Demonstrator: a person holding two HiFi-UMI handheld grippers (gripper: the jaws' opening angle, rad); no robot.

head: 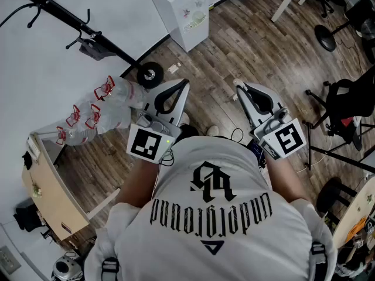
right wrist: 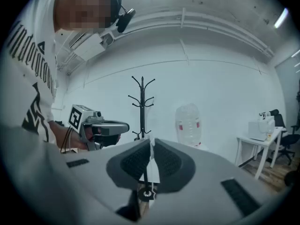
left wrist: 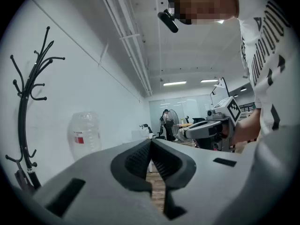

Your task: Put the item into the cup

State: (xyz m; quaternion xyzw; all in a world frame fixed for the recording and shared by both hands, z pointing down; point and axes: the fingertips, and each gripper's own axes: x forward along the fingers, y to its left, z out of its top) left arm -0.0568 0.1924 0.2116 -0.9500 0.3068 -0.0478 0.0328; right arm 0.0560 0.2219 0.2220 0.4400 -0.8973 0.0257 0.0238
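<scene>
No cup or loose item shows in any view. In the head view, both grippers are held out in front of the person's chest, above a wooden floor. My left gripper [head: 186,82] points forward with its jaws closed tip to tip and nothing between them; its own view shows the same [left wrist: 151,140]. My right gripper [head: 237,84] is level with it, a short way to the right. Its jaws [right wrist: 151,140] stand almost together, leaving only a thin slit with nothing in it. Each gripper shows in the other's view: the right gripper [left wrist: 211,128] and the left gripper [right wrist: 96,128].
Several large empty water bottles [head: 111,107] lie by the white wall at left, next to a black coat rack [right wrist: 142,107] with a wheeled base [head: 149,74]. A white box [head: 184,10] stands ahead, a wooden cabinet [head: 50,186] at near left, black stands and chairs [head: 345,107] at right.
</scene>
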